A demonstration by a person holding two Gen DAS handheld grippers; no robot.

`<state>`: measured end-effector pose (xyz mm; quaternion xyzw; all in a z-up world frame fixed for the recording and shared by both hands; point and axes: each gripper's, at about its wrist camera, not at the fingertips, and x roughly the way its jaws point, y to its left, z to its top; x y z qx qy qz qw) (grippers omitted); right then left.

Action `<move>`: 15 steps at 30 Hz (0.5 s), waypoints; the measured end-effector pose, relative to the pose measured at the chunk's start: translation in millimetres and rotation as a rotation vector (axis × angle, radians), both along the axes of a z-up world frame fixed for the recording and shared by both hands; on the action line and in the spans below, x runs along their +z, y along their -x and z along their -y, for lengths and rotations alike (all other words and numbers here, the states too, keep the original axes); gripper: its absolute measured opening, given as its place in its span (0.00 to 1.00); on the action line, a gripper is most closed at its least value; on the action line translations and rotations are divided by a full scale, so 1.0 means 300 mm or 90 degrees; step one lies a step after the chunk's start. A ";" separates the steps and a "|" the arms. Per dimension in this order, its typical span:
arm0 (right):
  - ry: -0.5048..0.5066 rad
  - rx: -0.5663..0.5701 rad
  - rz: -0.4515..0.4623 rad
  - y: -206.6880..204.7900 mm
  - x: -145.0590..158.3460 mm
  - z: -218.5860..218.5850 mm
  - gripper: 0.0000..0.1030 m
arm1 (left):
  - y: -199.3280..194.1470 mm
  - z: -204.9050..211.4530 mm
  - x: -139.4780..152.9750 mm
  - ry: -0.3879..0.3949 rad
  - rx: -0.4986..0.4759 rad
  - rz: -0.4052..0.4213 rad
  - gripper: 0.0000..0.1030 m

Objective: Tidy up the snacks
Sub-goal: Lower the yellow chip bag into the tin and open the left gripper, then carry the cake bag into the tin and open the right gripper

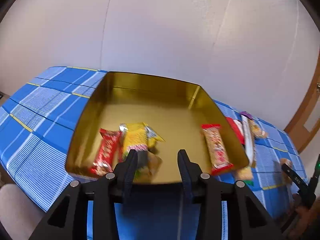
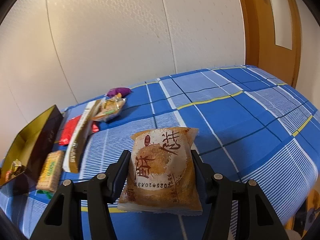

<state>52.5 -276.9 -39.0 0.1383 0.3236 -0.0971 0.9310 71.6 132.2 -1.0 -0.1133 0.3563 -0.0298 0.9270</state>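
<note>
Purple pouch [image 2: 118,91] — right wrist view only

The tin box [image 1: 140,92] looks like metal, its gold inside glossy and mirror-like. The pastry packet [image 2: 163,170] is shiny plastic film, as is the red wrapper [image 1: 107,150]. The checked cloth [image 2: 240,120] is matt woven fabric. The door [image 2: 258,20] looks like smooth wood.

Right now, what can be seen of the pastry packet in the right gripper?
The pastry packet is a sealed, orange-brown plastic pillow pack printed with a round golden cake, red-brown calligraphy and a date line. It stands nearly upright, slightly tilted, between the right gripper fingers, which press its two side edges. It is held above the blue checked cloth, with nothing else touching it.
</note>
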 end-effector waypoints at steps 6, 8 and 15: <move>0.006 0.037 0.013 0.016 0.022 -0.056 0.57 | 0.051 0.058 -0.009 -0.001 -0.042 0.008 0.42; 0.016 0.055 0.019 0.017 0.036 -0.088 0.57 | 0.061 0.079 -0.013 -0.001 -0.050 0.008 0.42; 0.014 0.159 0.039 -0.003 0.087 -0.258 0.57 | 0.108 0.133 -0.031 -0.024 -0.068 0.019 0.42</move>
